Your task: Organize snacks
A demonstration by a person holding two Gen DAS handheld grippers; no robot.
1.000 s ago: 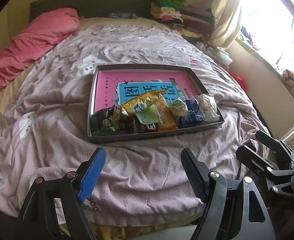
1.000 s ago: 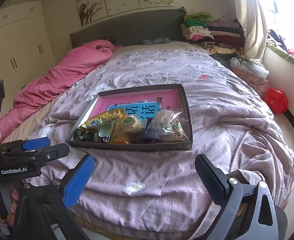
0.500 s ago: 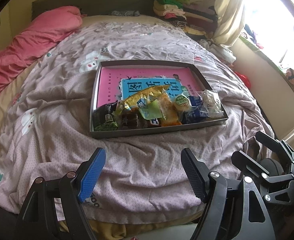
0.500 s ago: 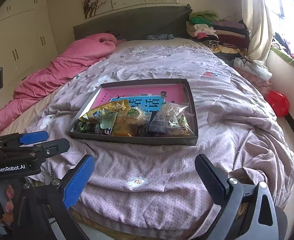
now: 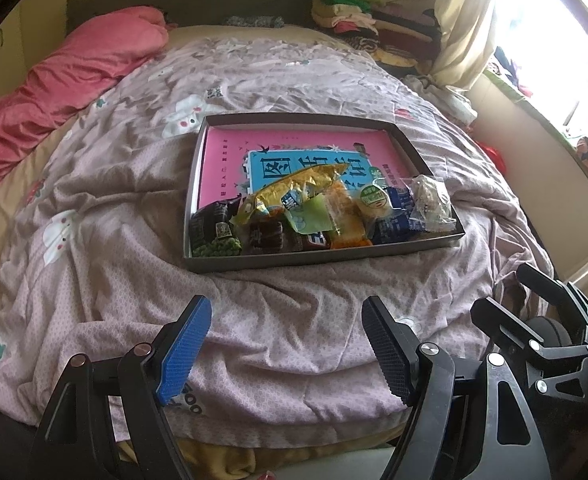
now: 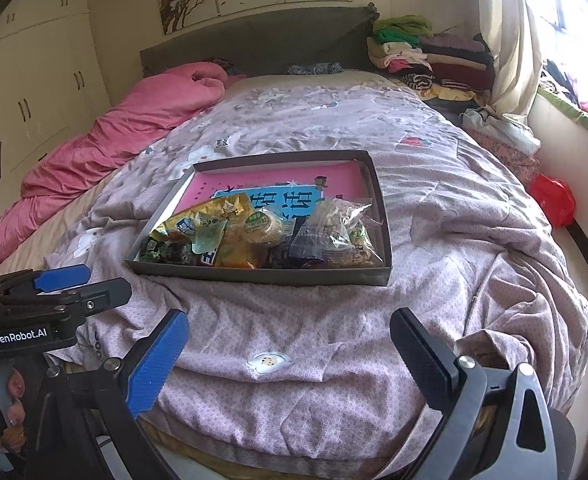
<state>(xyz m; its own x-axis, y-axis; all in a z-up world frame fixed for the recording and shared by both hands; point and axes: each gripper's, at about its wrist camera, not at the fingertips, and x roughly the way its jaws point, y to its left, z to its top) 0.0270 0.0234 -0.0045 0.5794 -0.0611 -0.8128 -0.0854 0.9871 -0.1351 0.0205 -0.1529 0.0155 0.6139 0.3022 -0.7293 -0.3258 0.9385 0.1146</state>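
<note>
Both grippers have eased toward the bed since a second ago, so the tray sits closer and larger in each wrist view; snacks inside unchanged. Left gripper (image 5: 285, 344) hovers over the near edge of the lilac quilt (image 5: 113, 200), jaws wide apart, nothing between them. Right gripper (image 6: 289, 352) same: jaws spread, holding nothing, above the quilt's near edge. Dark shallow tray (image 5: 418, 151) lies flat on the quilt straight ahead of the left gripper, well apart from its tips; from the right gripper it is ahead and slightly left. Pink-and-blue book (image 5: 229, 148) lines the tray floor. Snack packets bunched along the tray's near wall: green pea packet (image 5: 215, 246) at the near-left corner, yellow foil bag (image 5: 294, 188) lying over the pile, orange packet (image 5: 344, 216) mid-row, round pastry with green label (image 5: 374, 200) right of it, blue packet (image 5: 396, 216), clear bag of pale pieces (image 5: 428, 202) at the right end. Pink duvet (image 5: 65, 80) rumpled far left of the left gripper. Folded clothes stack (image 6: 426, 56) far ahead-right by the headboard. Red bag (image 6: 552, 198) on the floor right of the bed.
</note>
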